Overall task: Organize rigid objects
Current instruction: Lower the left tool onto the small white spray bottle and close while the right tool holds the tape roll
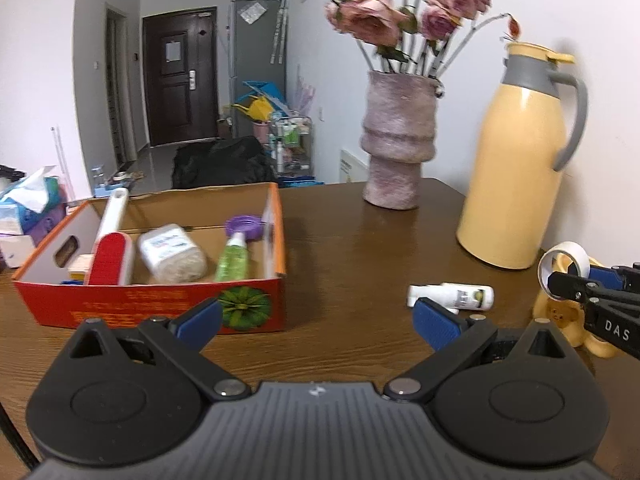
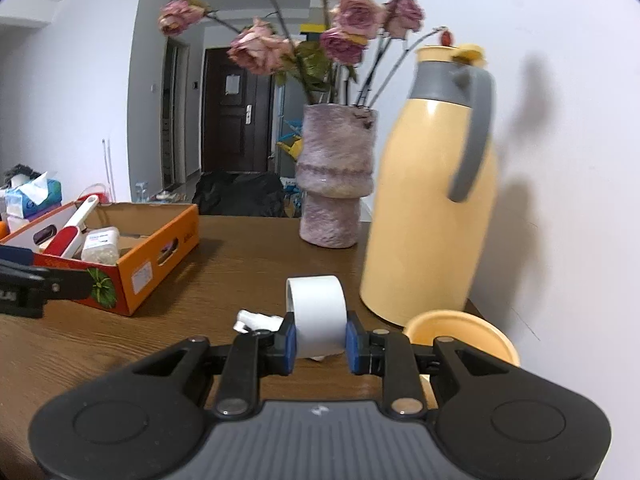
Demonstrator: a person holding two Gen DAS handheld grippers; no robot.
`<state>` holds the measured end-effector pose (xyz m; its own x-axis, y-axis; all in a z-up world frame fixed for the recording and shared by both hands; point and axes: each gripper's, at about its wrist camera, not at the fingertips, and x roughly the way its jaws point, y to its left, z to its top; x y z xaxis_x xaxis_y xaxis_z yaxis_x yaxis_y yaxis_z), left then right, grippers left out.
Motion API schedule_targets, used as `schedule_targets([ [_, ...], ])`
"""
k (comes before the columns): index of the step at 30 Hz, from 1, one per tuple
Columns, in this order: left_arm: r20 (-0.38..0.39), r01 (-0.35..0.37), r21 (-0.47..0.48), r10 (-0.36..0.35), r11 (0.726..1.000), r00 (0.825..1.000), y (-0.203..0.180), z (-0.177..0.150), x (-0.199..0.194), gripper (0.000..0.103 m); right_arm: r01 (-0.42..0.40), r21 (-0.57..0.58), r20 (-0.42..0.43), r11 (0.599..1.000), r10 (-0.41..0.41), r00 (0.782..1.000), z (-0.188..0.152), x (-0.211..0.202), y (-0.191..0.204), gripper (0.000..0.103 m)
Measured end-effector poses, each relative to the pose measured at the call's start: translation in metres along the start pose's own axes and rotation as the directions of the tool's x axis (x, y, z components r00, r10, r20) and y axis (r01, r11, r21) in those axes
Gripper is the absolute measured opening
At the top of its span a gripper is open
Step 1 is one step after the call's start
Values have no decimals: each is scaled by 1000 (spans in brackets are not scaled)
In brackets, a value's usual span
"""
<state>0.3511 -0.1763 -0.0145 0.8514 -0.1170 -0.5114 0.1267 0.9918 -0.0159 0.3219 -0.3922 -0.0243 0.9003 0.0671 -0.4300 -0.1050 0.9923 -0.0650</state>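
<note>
Over on the left sits the orange cardboard box (image 1: 152, 300), already carrying a red lint brush (image 1: 110, 256), a clear jar (image 1: 172, 254) and a green bottle (image 1: 232, 258). In front of it the left gripper (image 1: 316, 322) hangs with jaws spread wide and nothing between them. Moving right across the wooden table (image 1: 352, 248), a small white bottle (image 1: 466, 296) lies on its side, not yet collected. Then the right gripper (image 2: 320, 344), clamped on a white tape roll (image 2: 318, 312), pads pressing its two flat faces and the roll clear of the tabletop (as far as the right wrist view shows). Furthest right, the yellow thermos jug (image 2: 428, 200) and a yellow cup (image 2: 460, 332) stand close by.

The step looks like carrying the roll to the box. Best done by keeping the squeeze steady, travelling above the box's near wall, and releasing over the bare floor beside the green bottle rather than on top of the brush.
</note>
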Motion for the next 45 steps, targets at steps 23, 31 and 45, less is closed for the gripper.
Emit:
schedule_targets([
  [23, -90, 107, 40, -103, 993, 991, -104, -13, 106, 103, 24, 125, 124, 992, -40, 991, -33, -6, -73, 23],
  [31, -111, 109, 49, -103, 993, 988, -121, -8, 133, 103, 39, 158, 117, 987, -58, 991, -31, 8, -89, 23],
  [45, -174, 109, 13, -105, 994, 979, -123, -4, 162, 103, 29, 172, 141, 985, -53, 989, -35, 7, -92, 23],
])
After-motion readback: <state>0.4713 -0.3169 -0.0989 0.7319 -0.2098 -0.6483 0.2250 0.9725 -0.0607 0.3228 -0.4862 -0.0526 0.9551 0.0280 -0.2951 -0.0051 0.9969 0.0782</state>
